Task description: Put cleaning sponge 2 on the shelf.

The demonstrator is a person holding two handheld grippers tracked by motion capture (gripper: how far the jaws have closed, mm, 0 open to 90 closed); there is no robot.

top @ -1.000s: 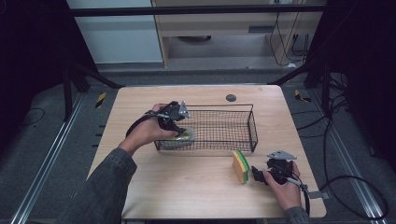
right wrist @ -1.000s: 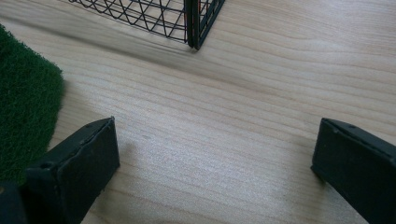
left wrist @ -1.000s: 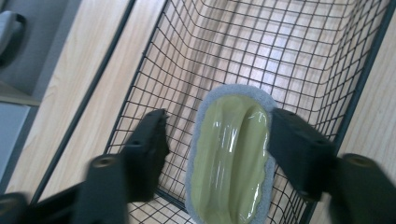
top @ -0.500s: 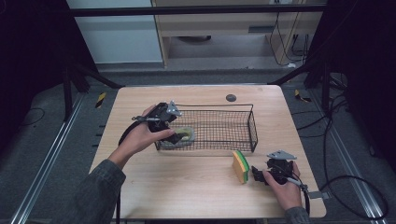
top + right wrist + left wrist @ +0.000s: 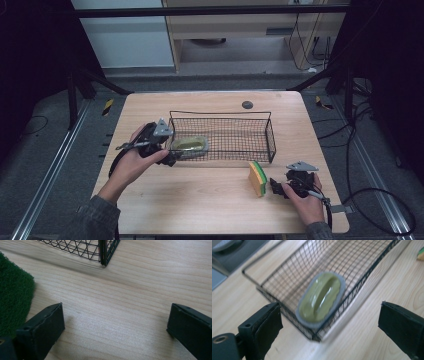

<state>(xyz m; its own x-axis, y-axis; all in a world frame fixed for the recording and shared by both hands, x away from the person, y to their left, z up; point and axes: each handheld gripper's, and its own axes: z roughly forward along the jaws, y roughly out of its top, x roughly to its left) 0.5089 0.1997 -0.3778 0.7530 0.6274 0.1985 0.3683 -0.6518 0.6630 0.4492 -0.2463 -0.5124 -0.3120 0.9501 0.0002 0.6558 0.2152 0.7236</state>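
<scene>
While both grippers gape empty, glossy oval olive dish [image 5: 320, 300] in black wire-mesh basket [image 5: 372, 262], fuzzy green sponge [image 5: 13, 295] nearby.

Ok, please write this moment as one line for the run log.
left gripper: open, outside basket | green dish: in basket | right gripper: open, beside sponge
</scene>
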